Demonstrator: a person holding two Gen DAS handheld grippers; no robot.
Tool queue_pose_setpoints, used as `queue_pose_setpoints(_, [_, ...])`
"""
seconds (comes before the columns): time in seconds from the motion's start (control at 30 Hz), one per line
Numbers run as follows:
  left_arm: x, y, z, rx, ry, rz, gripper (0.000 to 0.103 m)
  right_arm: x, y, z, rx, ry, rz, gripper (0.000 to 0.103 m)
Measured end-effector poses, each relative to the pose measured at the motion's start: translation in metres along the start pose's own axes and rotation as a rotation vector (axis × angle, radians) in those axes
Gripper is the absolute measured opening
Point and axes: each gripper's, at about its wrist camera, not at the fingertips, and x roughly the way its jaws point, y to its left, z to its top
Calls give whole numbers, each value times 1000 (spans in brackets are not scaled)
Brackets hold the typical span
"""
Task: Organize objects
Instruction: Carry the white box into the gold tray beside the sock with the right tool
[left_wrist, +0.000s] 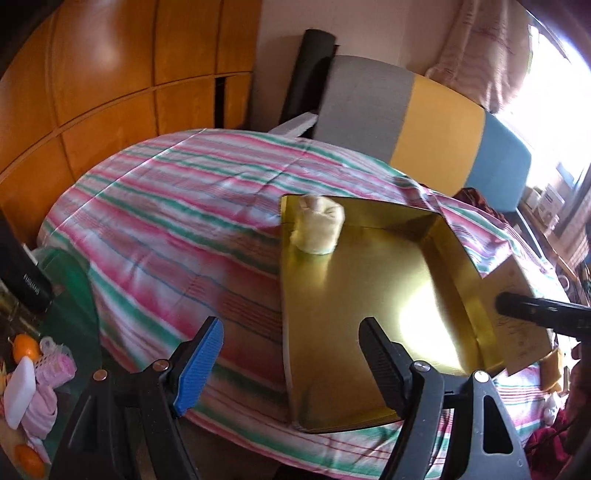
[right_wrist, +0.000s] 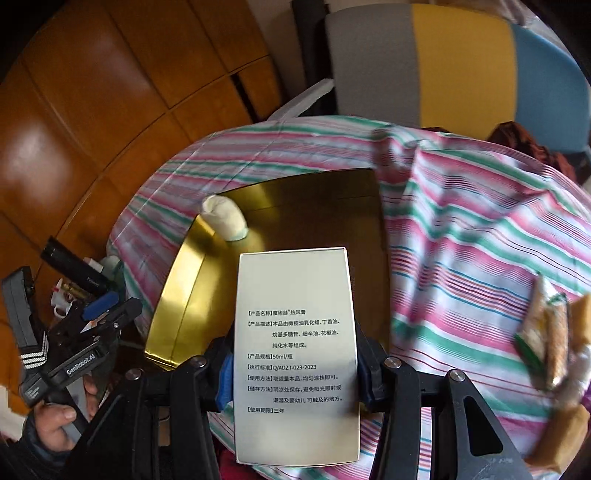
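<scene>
**Currently: right gripper carrying box above tray**

The right gripper (right_wrist: 295, 373) is clamped on a white box (right_wrist: 295, 354) printed with black text, holding it over the near end of the gold tray (left_wrist: 351, 295). The tray lies on the striped cloth (left_wrist: 166, 221) near its right edge. A rolled cream sock (left_wrist: 319, 229) stands in the tray's far left corner. The left gripper (left_wrist: 291, 350) is spread wide with nothing between its fingers, positioned above the tray's near left corner. Snack packets (right_wrist: 550, 339) lie at the cloth's right edge.

Both grippers: black plastic frames w/ silver screws, blue ribbed pads (left_wrist: 201, 363); left gripper (right_wrist: 99, 317) marked "GenRobot.AI"; dark sleeve behind.
</scene>
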Motion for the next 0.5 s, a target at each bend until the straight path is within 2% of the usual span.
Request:
queue_pose_setpoints(0.2, [2, 26, -3, -65, 20, 9, 76, 57, 25, 16, 30, 100, 72, 51])
queue_pose_setpoints(0.37, [6, 35, -2, -88, 24, -8, 76, 101, 37, 32, 119, 162, 124, 51])
queue_pose_setpoints(0.5, [12, 42, -4, -113, 46, -17, 76, 130, 50, 47, 174, 197, 125, 51])
